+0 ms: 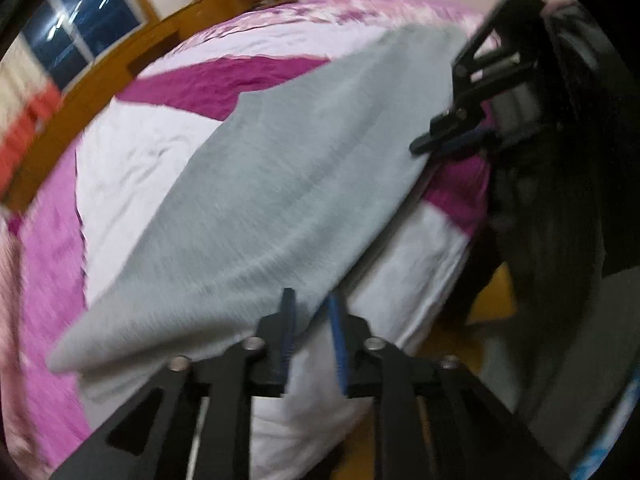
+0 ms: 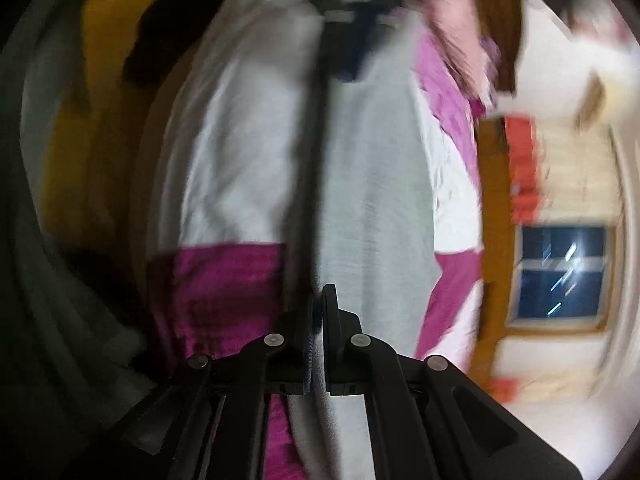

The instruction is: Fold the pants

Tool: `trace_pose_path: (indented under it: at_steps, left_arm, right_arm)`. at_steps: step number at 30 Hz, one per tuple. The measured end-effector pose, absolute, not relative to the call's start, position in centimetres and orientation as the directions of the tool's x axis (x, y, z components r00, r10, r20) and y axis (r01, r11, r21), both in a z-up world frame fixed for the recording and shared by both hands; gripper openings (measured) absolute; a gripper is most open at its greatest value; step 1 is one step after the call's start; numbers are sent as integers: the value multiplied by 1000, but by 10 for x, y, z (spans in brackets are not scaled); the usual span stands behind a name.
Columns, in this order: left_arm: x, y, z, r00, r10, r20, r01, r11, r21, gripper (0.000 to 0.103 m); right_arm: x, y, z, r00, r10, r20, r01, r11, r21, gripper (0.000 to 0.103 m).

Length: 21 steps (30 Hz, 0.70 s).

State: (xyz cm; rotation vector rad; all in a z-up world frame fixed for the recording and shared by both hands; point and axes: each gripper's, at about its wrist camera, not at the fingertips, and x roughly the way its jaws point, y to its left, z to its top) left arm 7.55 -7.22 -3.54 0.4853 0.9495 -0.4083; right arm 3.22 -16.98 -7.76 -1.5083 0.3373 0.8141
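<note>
Across the middle of the left wrist view, the grey pants (image 1: 288,184) lie as a long folded band on a bed (image 1: 132,160) with a white and magenta cover, running from the lower left of the frame up to the upper right. At the bottom centre the left gripper (image 1: 310,312) stands with its jaws a narrow way apart; the near edge of the pants lies between the blue-padded fingers (image 1: 335,336), and the pads do not seem to press on it. At the upper right the right gripper (image 1: 424,144) meets the far end of the band, its jaws closed on the cloth. A wooden headboard (image 1: 120,60) curves along the upper left, with a dark window (image 1: 80,12) above it.

In the right wrist view the pants (image 2: 380,184) run up the centre of the frame, blurred. The right gripper (image 2: 320,312) at the bottom centre is clamped on the grey cloth, which shows pinched between its jaws. The left gripper (image 2: 352,52) appears at the top centre, too blurred to read. The window (image 2: 560,272) is at the right.
</note>
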Motion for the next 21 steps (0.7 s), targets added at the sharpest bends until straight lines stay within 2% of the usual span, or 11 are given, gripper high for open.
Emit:
trace_pose_path:
  at_steps: [2,6,8,13,17,20,21]
  left_arm:
    - [75,-66,-24,523,-159,-838,500,853,151,39]
    - [81,-54,-1,547,-261,-795,433,901,3,49]
    - [88,-52,5,587,-259,-767,388,922,-15,61]
    - [115,-53,3,618,-259,-742,284,954,-97,63]
    - [138,-57,-19,585,-265,-767,238,960,-150,63]
    - [146,-61,-34,565,-255,-784,221,963,-154,63]
    - [145,-61,-38,558,-257,-789,221,962,-158,63]
  right_arm:
    - [45,-173,-49,633,300,-713,-750,8,-662,7]
    - [74,-191,-7,566,367,-738,-824,274,-496,16]
    - [90,-203,7,562,383,-733,-818,393,-421,18]
    - [121,-250,24,564,406,-719,-743,629,-229,19]
    - [146,-300,33,585,413,-698,-641,762,-87,26]
    - [156,-343,29,603,395,-692,-548,837,1,27]
    - [161,-366,29,603,411,-684,-502,862,75,27]
